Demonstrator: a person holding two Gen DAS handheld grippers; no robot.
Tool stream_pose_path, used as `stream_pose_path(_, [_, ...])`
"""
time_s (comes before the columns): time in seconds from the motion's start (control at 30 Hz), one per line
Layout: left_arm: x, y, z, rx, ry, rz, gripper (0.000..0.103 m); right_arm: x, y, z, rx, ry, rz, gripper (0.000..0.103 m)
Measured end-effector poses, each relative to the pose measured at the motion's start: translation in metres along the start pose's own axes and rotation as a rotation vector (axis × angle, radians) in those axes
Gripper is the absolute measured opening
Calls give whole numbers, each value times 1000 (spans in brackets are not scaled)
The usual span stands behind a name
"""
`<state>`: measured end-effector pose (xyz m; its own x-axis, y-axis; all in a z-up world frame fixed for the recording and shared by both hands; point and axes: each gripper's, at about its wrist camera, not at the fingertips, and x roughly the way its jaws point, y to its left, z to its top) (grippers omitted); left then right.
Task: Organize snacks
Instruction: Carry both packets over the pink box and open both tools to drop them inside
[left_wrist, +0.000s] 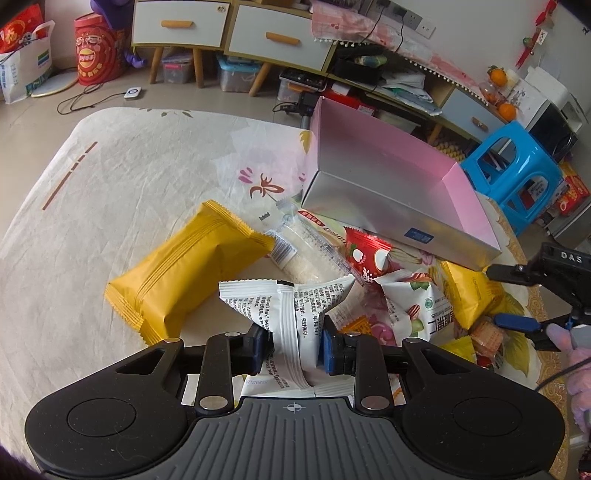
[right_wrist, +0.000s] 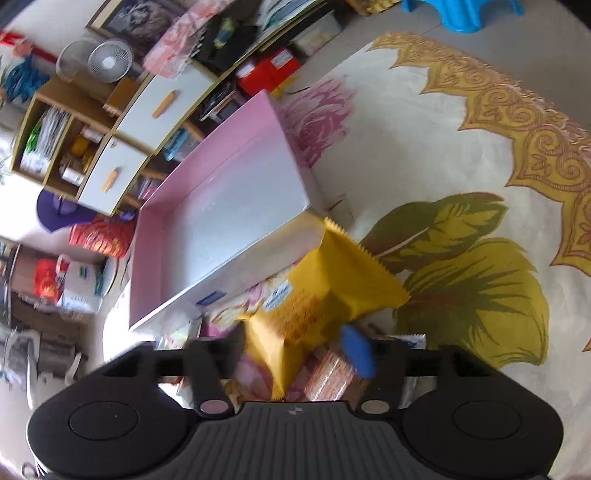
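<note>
A: Presently, left claw (left_wrist: 293, 350) is clenched on a white snack packet (left_wrist: 291, 314); pads pinch its middle, ends flaring out. Packet sits low over the counter (left_wrist: 110, 177), near side of the snack pile.

B: Right claw (right_wrist: 295, 349)?

A: Jaws spread, straddling a yellow packet (right_wrist: 325, 291) that leans on the pink box (right_wrist: 221, 221). Left-wrist view shows the fingers apart; the right-wrist view is blurred, so contact with the pads is unclear. I'd call it released, not gripping.

B: Box status?

A: Empty, standing just behind the pile. Nothing sorted yet, by my reading.

B: Risks?

A: White packet is squeezed thin; a slick wrapper could slide out mid-carry. The yellow one is propped against the box wall, so a clumsy closing could shove the box or knock the packet flat. Both claws near each other over the pile, so a clash is possible.
</note>
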<state>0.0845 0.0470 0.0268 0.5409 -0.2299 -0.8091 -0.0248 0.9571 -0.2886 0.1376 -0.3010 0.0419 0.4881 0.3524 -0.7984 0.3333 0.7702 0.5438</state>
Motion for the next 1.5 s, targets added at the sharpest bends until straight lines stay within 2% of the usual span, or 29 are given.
stream_pose_path(0.13, [5, -1, 0, 0, 8, 8, 26, 14, -5, 3, 51, 3, -29, 68])
stream_pose_path(0.2, [7, -1, -1, -1, 14, 12, 26, 18, -7, 3, 76, -13, -12, 73])
stream_pose_path(0.3, [11, -1, -2, -1, 22, 20, 26, 20, -1, 4, 46, -40, -40, 73])
stream_pose_path(0.4, [12, 0, -3, -3, 27, 26, 26, 21, 6, 0, -16, -64, -85, 59])
stream_pose_path(0.43, [12, 0, -4, -3, 27, 26, 26, 22, 7, 0, -40, -61, -83, 49])
stream_pose_path(0.57, [5, -2, -3, 7, 10, 10, 26, 18, 3, 0, -69, -56, -61, 36])
stream_pose_path(0.83, [-14, -2, -4, 10, -27, -18, 26, 4, -5, 1, -38, -31, -5, 28])
stream_pose_path(0.87, [-16, -2, -3, 10, -31, -20, 26, 2, -5, 0, -33, -29, 1, 24])
stream_pose_path(1.0, [-25, -6, -1, 13, -55, -38, 26, -11, -5, -4, -6, -29, 57, 22])
stream_pose_path(1.23, [-37, -16, 5, 17, -100, -55, 26, -25, 1, -5, -12, -39, 97, 15])
stream_pose_path(1.33, [-41, -22, 7, 30, -129, -56, 26, -31, 6, -5, -17, -42, 133, 8])
stream_pose_path(1.4, [-41, -25, 7, 36, -135, -51, 26, -33, 11, -4, -41, -37, 126, 6])
stream_pose_path(1.43, [-39, -26, 6, 36, -130, -52, 26, -31, 14, -4, -68, -35, 107, 7])
stream_pose_path(1.47, [-37, -27, 5, 35, -123, -54, 26, -29, 17, -4, -88, -29, 89, 14])
stream_pose_path(1.5, [-35, -27, 4, 34, -115, -54, 26, -25, 18, -4, -99, -17, 72, 17])
